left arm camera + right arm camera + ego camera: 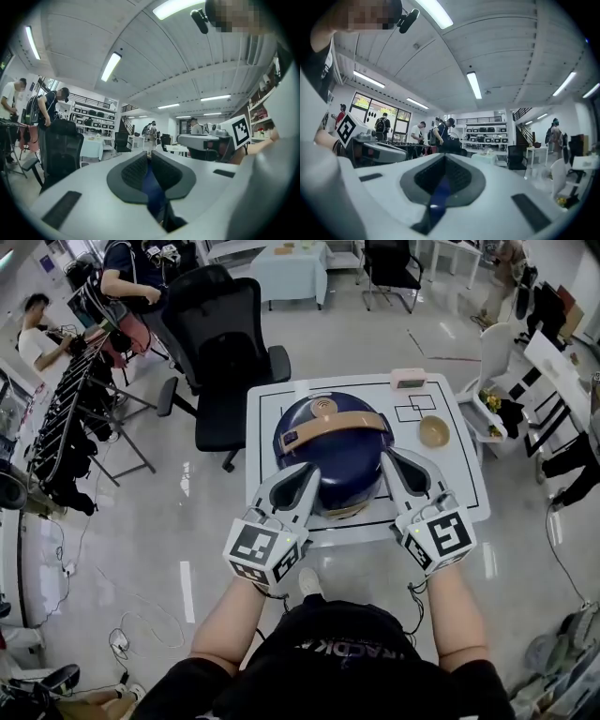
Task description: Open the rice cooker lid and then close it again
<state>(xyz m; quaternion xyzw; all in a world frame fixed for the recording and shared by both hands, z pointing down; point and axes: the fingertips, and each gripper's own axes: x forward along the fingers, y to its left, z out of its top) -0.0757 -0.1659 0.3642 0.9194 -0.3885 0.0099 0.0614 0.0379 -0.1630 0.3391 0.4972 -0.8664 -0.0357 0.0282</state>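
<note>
Head view: the rice cooker [333, 451] sits mid-bench [459, 488], lid down as far as I can judge, tan handle [333, 425] lying across the top. The left tongs [305, 476] and right tongs [397, 469] flank its front, one on each side and close against the blue body. My reading is that they are placed this way to work the lid from both sides. A tan latch [347, 510] shows at the front edge between them. I cannot tell whether either tip touches the shell.

Left gripper view: the tongs [149, 157] are nearly pressed together with only a thin slit between them. A blue strip [151, 185] shows through the slit, probably the cooker beyond, and nothing is clearly pinched.

Right gripper view: the tongs [444, 158] are pressed fully together. A blue sliver [439, 192] shows low in the seam. I see no grip on anything.

Judgement: closed tips suit nudging or pressing, not grasping.
</note>
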